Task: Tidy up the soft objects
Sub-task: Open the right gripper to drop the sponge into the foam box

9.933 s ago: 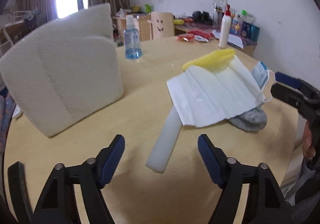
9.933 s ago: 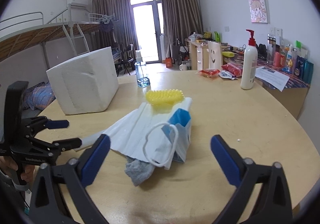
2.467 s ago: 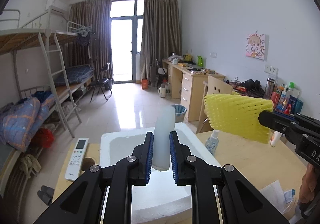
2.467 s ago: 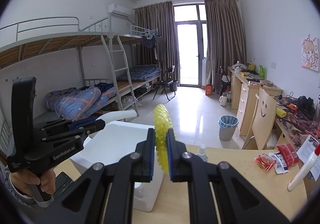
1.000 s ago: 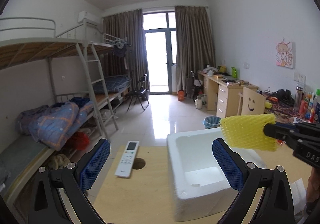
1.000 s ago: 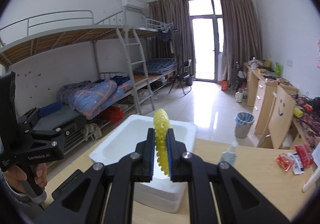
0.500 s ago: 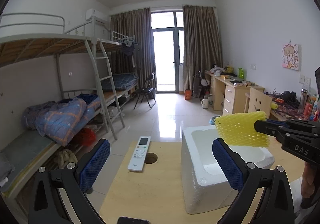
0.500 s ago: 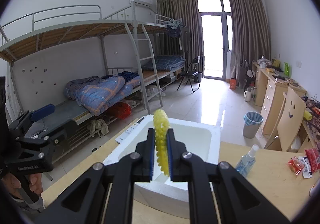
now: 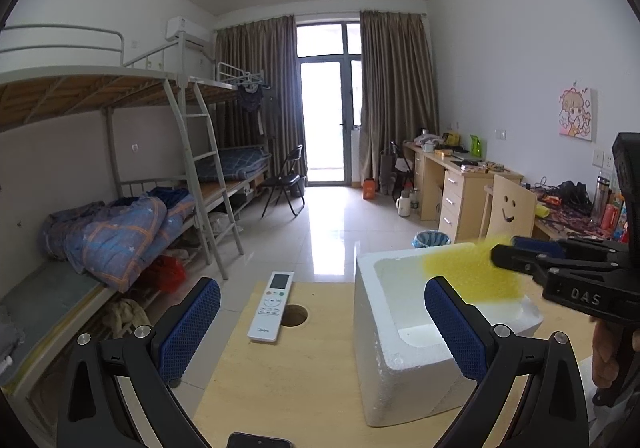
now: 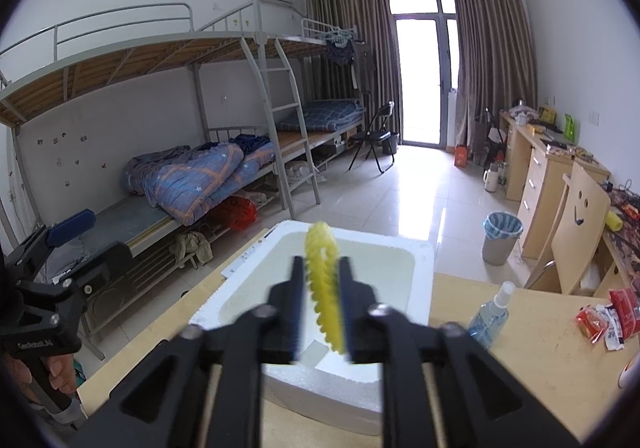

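Foam netting point(image 10: 323, 280), yellow and ribbed, sits between the right gripper point(image 10: 320, 312) fingers, which have parted slightly around it; the blur makes it unclear whether they still pinch it. It hangs over the open white foam box point(image 10: 420, 276), which stands on the wooden table point(image 10: 520, 360) near its far edge. From the left wrist view the netting point(image 9: 472, 272) shows above the box point(image 9: 384, 360) at its right side. The left gripper point(image 9: 320, 328) is spread wide with nothing between its blue pads point(image 9: 188, 328). A white remote point(image 9: 272, 306) lies by a round hole near the table's far edge, and a spray bottle point(image 10: 490, 316) stands just right of the box.
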Demonstrator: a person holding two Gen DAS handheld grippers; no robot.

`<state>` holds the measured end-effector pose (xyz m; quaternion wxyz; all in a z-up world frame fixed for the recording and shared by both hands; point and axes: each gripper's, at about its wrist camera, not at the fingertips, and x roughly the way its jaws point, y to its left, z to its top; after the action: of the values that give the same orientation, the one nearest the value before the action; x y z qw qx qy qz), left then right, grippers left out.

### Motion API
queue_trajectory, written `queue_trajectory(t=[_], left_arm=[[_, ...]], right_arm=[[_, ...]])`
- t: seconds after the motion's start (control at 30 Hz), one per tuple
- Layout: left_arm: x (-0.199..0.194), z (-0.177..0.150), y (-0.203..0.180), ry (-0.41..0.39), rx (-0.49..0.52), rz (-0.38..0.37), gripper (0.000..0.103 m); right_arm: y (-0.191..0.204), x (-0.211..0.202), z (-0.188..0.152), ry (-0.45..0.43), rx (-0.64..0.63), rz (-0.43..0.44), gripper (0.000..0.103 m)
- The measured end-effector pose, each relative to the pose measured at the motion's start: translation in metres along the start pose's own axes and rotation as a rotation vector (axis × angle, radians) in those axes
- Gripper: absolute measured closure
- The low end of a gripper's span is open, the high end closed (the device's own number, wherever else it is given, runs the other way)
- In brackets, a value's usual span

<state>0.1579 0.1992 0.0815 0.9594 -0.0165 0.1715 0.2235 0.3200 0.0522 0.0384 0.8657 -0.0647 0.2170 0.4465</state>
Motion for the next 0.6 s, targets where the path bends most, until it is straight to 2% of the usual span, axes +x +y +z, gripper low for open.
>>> queue_trajectory(t=[0.07,0.1,0.3,0.4,0.53,0.6], left_arm=[[-0.001,-0.001,0.0,-0.006,-0.003,-0.005,0.001],[-0.001,-0.002,0.001,-0.007,-0.003,-0.007,0.001],[-0.002,-0.004,0.001,-0.004,-0.01,-0.012,0.001],[-0.004,-0.004,0.0,-0.007,-0.004,-0.02,0.001],[-0.008,-0.005,0.003,-0.005,-0.008,-0.025,0.001],[-0.011,-0.005,0.001,0.002,-0.011,-0.032,0.001]], right_arm=[[-0.002,0.003,0.0,0.014,0.012,0.005,0.032],[-0.004,0.004,0.0,0.018,0.022,0.011,0.029],[-0.008,-0.003,0.0,0.008,0.041,0.012,0.026],[-0.007,-0.004,0.0,0.014,0.039,0.005,0.019],[-0.008,-0.01,-0.001,0.008,0.044,-0.003,0.018],[-0.009,-0.014,0.0,0.005,0.048,-0.004,0.013]])
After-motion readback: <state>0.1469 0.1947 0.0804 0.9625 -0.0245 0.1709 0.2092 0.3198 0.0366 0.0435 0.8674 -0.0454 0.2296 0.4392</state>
